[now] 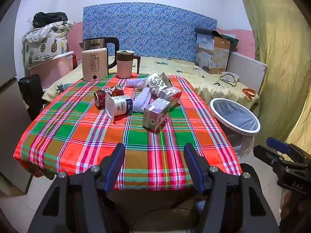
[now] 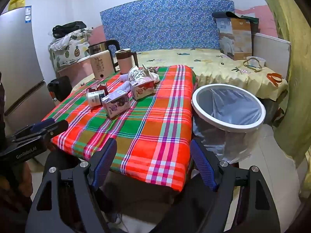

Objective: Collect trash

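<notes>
Both grippers hang off the tabletop's [image 1: 64, 136] near edge, empty: left gripper [image 1: 154, 165] with jaws apart, right gripper [image 2: 153, 163] likewise spread wide. The trash sits heaped toward the far half of the tabletop, middle to right. We count two cartons, near one [image 1: 155, 114] and far one [image 1: 172, 94] just behind it; one white tub [image 1: 119, 104] on its side; one red can [image 1: 108, 95] touching the tub's far side; one patterned paper cup [image 1: 155, 83] tipped over; and crumpled white tissue [image 1: 142, 99], two wads as best we can tell, threaded between them. The bin [image 1: 234, 116], bag-lined, stands on the floor just beside the tabletop's right edge. Kettle [image 1: 95, 58] and mug [image 1: 125, 64] at the far left corner look like keepers, one each. We judge nothing collected yet; the step in hand is the first reach. The near carton lies closest and clear of the heap on its near side, so we would take it first, jaws across its narrow faces, the right gripper being nearer the bin. Lift clear before swinging right, so the tissue is not dragged along.
</notes>
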Demonstrator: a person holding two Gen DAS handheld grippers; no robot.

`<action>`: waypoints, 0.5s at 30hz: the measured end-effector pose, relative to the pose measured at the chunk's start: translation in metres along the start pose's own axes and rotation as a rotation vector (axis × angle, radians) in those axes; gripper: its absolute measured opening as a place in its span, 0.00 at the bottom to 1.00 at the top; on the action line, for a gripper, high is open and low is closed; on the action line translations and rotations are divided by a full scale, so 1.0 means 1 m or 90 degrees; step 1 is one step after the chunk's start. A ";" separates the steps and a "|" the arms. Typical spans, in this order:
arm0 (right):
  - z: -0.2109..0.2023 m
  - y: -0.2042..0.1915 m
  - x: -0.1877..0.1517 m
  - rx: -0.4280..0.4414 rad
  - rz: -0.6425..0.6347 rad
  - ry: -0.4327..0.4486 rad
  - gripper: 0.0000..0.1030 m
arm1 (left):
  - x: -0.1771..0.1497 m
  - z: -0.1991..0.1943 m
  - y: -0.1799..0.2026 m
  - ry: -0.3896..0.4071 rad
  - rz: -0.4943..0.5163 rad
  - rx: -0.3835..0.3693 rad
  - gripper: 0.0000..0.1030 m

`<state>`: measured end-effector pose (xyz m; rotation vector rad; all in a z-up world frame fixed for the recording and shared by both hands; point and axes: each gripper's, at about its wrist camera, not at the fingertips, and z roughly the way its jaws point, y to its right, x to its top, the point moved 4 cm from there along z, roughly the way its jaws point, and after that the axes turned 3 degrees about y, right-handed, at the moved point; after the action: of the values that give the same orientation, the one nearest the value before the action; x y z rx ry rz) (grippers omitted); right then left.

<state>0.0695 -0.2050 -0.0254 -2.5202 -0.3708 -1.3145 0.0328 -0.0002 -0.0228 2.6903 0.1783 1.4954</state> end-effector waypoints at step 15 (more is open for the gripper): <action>0.004 -0.001 -0.002 -0.005 -0.004 -0.006 0.76 | -0.003 -0.001 -0.001 0.003 -0.002 -0.004 0.63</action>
<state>0.0704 -0.2029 -0.0292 -2.5346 -0.3772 -1.3096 0.0300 0.0009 -0.0251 2.6802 0.1782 1.4982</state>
